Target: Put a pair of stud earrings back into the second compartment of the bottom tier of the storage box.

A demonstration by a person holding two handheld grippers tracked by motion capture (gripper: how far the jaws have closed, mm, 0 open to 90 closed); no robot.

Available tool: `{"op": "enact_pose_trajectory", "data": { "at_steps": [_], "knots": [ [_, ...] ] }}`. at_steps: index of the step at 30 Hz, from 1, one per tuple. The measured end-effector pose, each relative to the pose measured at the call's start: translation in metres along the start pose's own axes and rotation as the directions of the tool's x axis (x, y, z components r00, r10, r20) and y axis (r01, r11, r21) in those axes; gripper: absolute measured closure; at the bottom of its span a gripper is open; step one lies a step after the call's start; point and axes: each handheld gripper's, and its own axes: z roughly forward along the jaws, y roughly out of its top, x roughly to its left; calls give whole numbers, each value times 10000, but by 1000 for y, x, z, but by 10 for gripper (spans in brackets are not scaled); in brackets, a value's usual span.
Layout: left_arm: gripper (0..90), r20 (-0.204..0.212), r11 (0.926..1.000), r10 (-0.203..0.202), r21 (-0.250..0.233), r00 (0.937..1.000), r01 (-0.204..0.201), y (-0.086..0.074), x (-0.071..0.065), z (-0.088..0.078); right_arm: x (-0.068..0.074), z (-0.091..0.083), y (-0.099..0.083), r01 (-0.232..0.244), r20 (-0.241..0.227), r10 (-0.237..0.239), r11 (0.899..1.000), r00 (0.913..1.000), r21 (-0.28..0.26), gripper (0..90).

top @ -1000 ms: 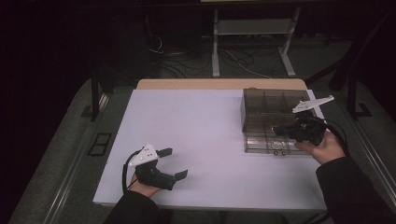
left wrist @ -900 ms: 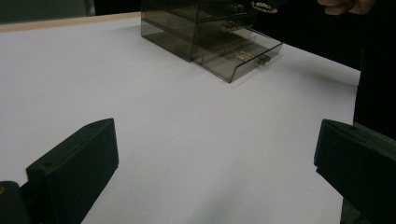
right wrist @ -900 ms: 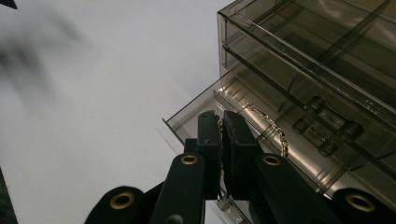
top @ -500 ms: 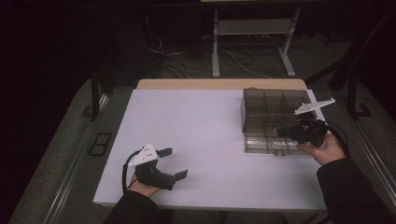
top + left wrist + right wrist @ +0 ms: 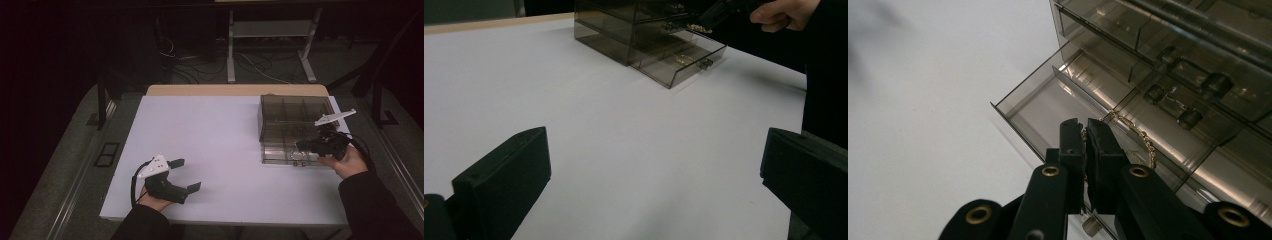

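Smoky translucent plastic forms the small drawer organiser [image 5: 295, 120] standing at the far right of the white table [image 5: 215, 150], with one lower drawer [image 5: 1058, 107] pulled out toward the person. In the right gripper view, the right gripper [image 5: 1084, 131] points down over that open drawer, its two black jaws pressed nearly together and clenched on a thin gold chain [image 5: 1140, 137]. The chain loops out from between the jaw tips and curves off to the side, hanging above the drawer's clear floor; whether its lower end touches the plastic cannot be told. In the high view the same gripper [image 5: 306, 145] sits at the front edge of the organiser, held by the person's right hand [image 5: 347, 161] in a dark sleeve. The left gripper view catches a glint of the chain [image 5: 698, 27] at the drawer from across the table.

Well apart, near the front left of the table, the left gripper [image 5: 184, 175] rests with its jaws spread wide, nothing between them, bare tabletop beneath.
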Motion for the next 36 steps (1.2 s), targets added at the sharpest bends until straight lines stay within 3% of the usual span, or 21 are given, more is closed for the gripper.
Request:
{"op": "enact_pose_trajectory", "data": {
  "at_steps": [36],
  "knots": [
    [0,9,10000,22,27,10000,-22,0,0,0,-13,28,-11,-186,41,183,9960,9998,876,853]
  ]
}}
